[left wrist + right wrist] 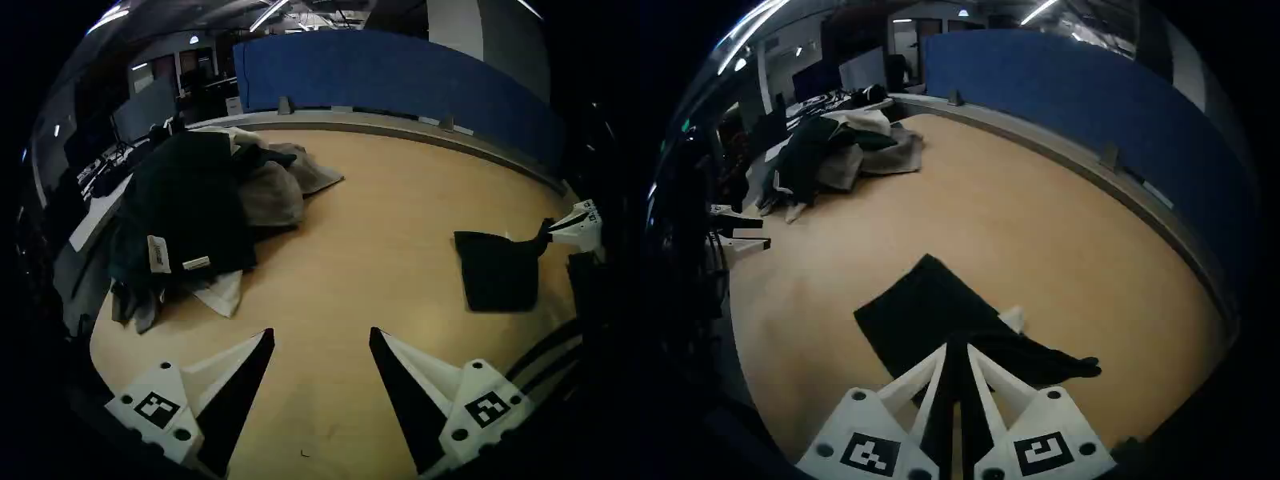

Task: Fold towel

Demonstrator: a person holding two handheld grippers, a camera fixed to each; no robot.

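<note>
Pale wooden table [384, 200] before a blue partition [400, 76], with one claw pinching a dark towel [498, 276].

The right gripper [958, 350] is angled low toward the tabletop, its two fingers pressed close together on the towel's near edge, with a fold of the fabric draped over them. The rest of the towel lies flat on the table just ahead. The left gripper [321, 331] hovers level above bare wood, its fingers spread wide and holding nothing. A pile of clothes [192, 208] sits well apart at the table's far corner.
</note>
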